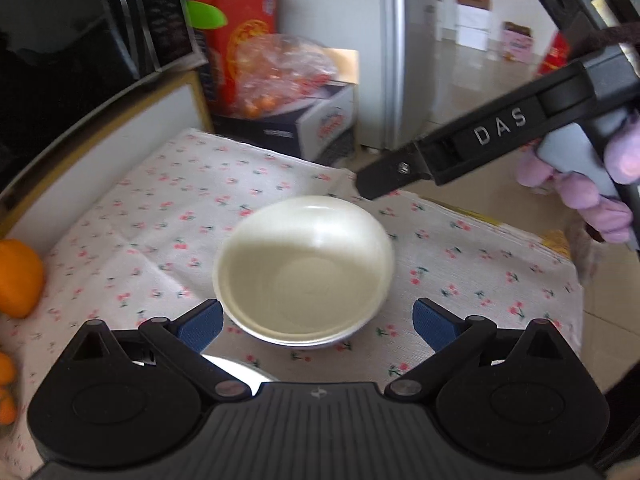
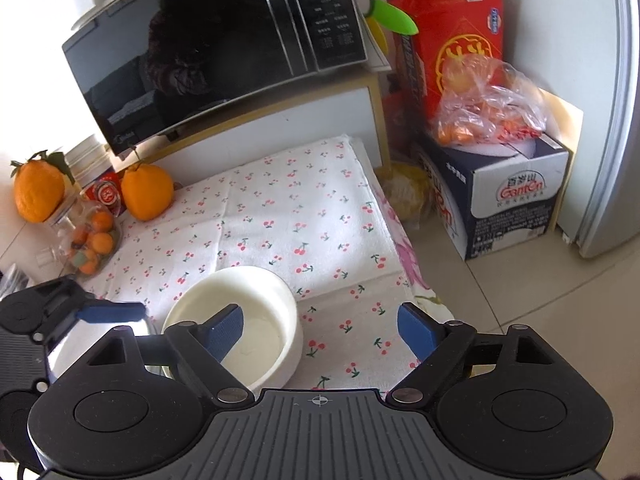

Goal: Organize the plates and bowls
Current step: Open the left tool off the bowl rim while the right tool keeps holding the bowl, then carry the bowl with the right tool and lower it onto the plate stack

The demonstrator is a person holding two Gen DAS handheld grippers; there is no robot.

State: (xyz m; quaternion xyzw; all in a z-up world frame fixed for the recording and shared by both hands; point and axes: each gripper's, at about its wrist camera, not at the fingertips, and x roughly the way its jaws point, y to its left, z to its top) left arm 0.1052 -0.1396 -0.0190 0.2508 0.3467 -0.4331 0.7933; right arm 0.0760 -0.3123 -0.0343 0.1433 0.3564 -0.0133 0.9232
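A white bowl (image 1: 304, 276) stands upright on the cherry-print cloth (image 1: 160, 208). My left gripper (image 1: 316, 326) is open wide, its blue pads flanking the bowl's near rim without pressing it. Under that gripper a shiny steel dish (image 1: 234, 368) peeks out. In the right wrist view my right gripper (image 2: 320, 336) is open too: one pad (image 2: 226, 334) hangs over the white bowl's (image 2: 256, 292) inside, and the other is well outside its wall. At the left, a blue pad (image 2: 112, 312) of the left gripper shows above the steel dish (image 2: 96, 348). A gloved hand (image 1: 592, 196) holds the right gripper.
A black microwave (image 2: 216, 52) sits on a shelf behind the cloth. Two big oranges (image 2: 146, 192) and a jar of small ones (image 2: 92, 240) stand at the left. Past the table's right edge are cardboard boxes (image 2: 508, 200), a bag of oranges (image 2: 484, 112), a fridge (image 2: 608, 120) and tiled floor.
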